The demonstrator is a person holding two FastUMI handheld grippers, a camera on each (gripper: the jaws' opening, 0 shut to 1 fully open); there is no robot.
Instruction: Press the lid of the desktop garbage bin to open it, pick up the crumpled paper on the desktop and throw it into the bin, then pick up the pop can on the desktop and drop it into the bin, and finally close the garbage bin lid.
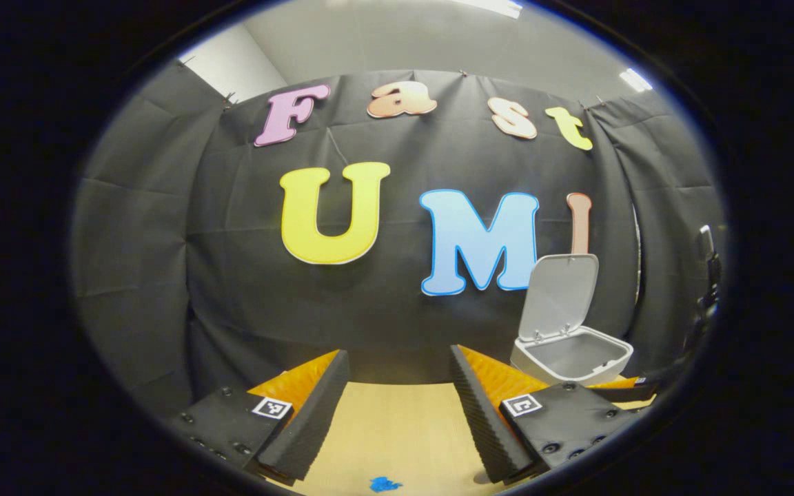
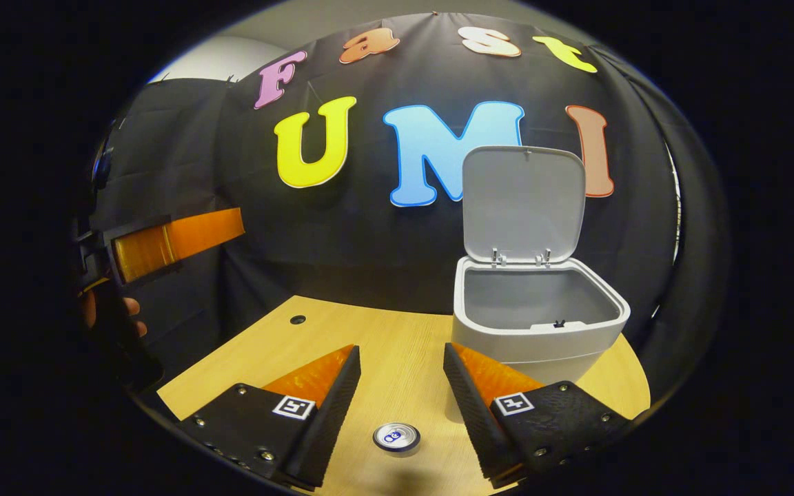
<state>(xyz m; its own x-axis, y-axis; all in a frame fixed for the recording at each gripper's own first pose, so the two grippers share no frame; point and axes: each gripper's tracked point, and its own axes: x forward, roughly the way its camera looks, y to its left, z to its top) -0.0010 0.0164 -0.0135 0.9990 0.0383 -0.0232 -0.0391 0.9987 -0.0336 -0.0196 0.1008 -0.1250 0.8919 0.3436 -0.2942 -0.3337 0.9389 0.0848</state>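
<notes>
Right gripper view shows your right gripper with its jaws apart above the pop can, which stands upright at bottom centre, while the garbage bin sits right of centre with its lid raised. Your left gripper is likewise spread over the desk, the bin at lower right; the blue scrap at the bottom edge may be a marker.

My right finger hides the bin's lower near corner. Only the pop can's top shows. Blue scrap at the worktop's near edge: cut off, unidentifiable.
</notes>
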